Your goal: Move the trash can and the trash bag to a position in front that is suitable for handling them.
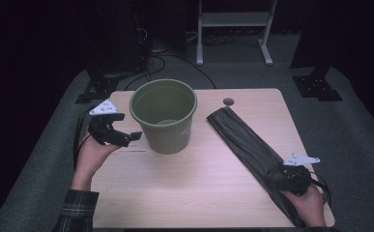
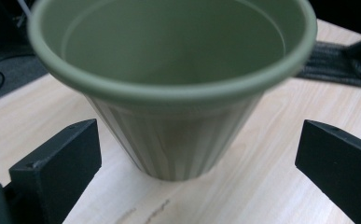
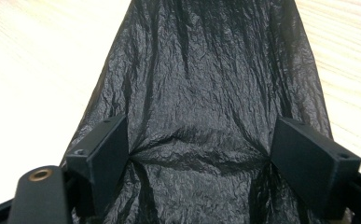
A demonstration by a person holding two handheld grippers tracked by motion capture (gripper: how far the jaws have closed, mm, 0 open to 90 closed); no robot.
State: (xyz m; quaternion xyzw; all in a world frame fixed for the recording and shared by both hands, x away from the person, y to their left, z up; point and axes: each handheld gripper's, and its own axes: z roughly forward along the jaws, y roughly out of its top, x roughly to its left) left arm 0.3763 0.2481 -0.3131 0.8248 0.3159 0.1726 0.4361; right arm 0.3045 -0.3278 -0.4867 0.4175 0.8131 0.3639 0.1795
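Near the tabletop's right edge: black bin bag (image 1: 252,145) lies flat, thin, limp, slippery | right gripper (image 3: 197,154) presses wide jaws into it, puckering film | left gripper (image 2: 197,154) wide, empty, facing green bucket (image 1: 164,116) | pinch bag's near end

A black, crinkled plastic bag (image 1: 252,150) lies folded into a long flat strip, running diagonally across the right half of the table toward its near right corner. A green ribbed bucket (image 1: 163,116) stands upright and empty, left of the bag.
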